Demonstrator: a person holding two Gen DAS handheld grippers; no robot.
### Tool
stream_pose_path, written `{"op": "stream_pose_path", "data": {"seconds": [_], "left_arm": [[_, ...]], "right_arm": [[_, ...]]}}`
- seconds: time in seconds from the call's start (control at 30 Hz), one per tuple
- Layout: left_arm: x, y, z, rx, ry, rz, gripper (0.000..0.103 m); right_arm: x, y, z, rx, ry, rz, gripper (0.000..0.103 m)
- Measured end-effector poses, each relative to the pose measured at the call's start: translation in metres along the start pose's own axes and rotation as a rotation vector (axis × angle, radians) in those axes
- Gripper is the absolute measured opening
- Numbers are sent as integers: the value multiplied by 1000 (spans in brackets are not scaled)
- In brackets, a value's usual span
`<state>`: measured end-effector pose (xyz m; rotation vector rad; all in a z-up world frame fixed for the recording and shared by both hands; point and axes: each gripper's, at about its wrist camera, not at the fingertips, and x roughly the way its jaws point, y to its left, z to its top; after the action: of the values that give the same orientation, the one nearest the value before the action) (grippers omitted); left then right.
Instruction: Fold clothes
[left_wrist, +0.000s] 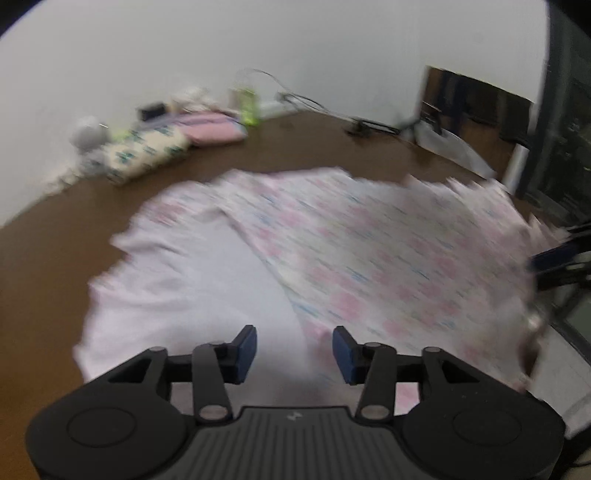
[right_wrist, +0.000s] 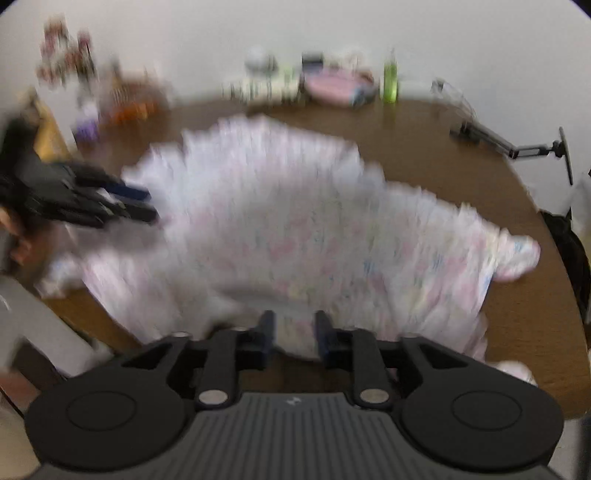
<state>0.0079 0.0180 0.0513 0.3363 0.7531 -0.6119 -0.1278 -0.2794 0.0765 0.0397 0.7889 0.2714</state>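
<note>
Floral-print garment (left_wrist: 369, 251), white with pink and blue marks, lies spread over the middle of a brown table (left_wrist: 55, 258). In the left wrist view a part at its left is turned over and shows a plain pale underside; a diagonal edge runs between that plain part and the printed part. Both views are blurred, so the print and the hems are hard to read.

Left gripper (left_wrist: 294, 350) hangs over the near edge of the garment with its blue-padded jaws apart and nothing pinched between them. Right gripper (right_wrist: 291, 338) also hangs above the near edge, jaws parted by a narrower gap, cloth visible below them but not clamped. In the right wrist view the left gripper shows at the left, held by a hand (right_wrist: 16, 236), over the garment's left side.

Along the far edge of the table, by the white wall, sit a pink folded pile (left_wrist: 214, 127), a green bottle (right_wrist: 390, 79) and a patterned bundle (left_wrist: 144, 153).
</note>
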Motion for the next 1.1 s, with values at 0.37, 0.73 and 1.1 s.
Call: {"op": "stream_pose_path", "data": {"seconds": [0.37,0.73,1.1], "left_arm": [[77,71,53,1,2,137,42],[35,106,-8,-228,4,365,28],[-33,-33,9,-47,-135,-163,53]], "right_arm": [[97,-59,58,-46,28,-320,38],[181,-54,126,-182,0,-407,23],[65,-43,67,-176,-56,-226,55]]}}
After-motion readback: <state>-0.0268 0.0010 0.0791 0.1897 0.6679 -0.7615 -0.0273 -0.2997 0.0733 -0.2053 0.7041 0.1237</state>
